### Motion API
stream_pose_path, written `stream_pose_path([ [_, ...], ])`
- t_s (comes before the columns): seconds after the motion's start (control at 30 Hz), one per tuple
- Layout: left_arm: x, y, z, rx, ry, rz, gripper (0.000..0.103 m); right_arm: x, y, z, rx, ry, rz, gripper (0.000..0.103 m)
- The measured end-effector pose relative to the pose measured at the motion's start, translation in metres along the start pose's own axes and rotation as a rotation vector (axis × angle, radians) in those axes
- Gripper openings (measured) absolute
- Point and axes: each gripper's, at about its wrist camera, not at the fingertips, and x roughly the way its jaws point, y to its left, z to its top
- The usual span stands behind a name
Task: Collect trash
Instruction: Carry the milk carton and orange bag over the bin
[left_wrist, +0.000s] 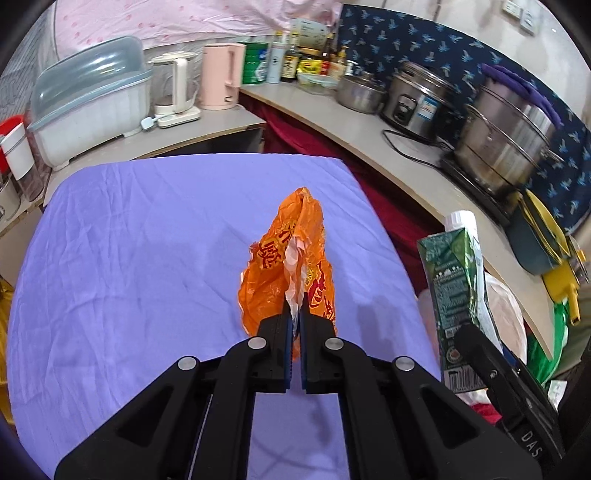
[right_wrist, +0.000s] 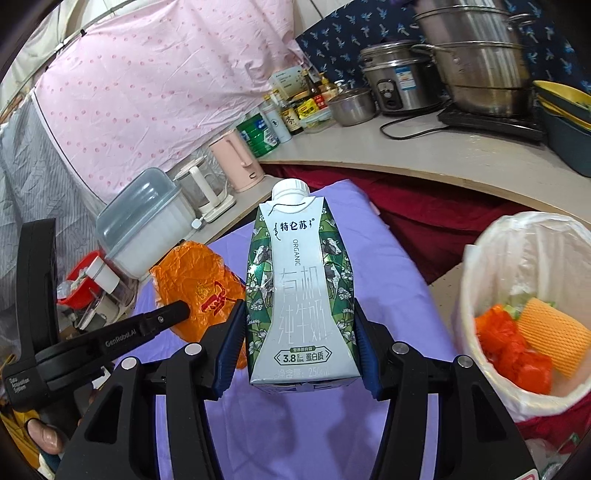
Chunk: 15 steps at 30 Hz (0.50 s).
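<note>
My left gripper (left_wrist: 295, 314) is shut on an orange plastic bag (left_wrist: 291, 258) and holds it up over the purple cloth (left_wrist: 129, 258). The bag also shows in the right wrist view (right_wrist: 199, 288), with the left gripper (right_wrist: 181, 310) at its edge. My right gripper (right_wrist: 299, 332) is shut on a green and white milk carton (right_wrist: 301, 295) with a white cap, held upright. The carton shows at the right of the left wrist view (left_wrist: 458, 295). A white-lined trash bin (right_wrist: 491, 280) stands to the right, holding orange and yellow scraps.
A curved counter (left_wrist: 369, 129) behind carries steel pots (left_wrist: 509, 147), a rice cooker (left_wrist: 417, 99), bottles, a pink kettle (left_wrist: 221, 74) and a covered dish rack (left_wrist: 92, 103). Red cloth (right_wrist: 424, 218) lies between the table and the counter.
</note>
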Motion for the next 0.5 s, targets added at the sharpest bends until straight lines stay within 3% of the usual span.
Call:
stream_pose_path([
  [0.5,-0.023,-0.125,-0.040,0.186,0.020,-0.138,0.002,-0.110,-0.094,-0.014,0.119,-0.138,-0.140,0.052],
])
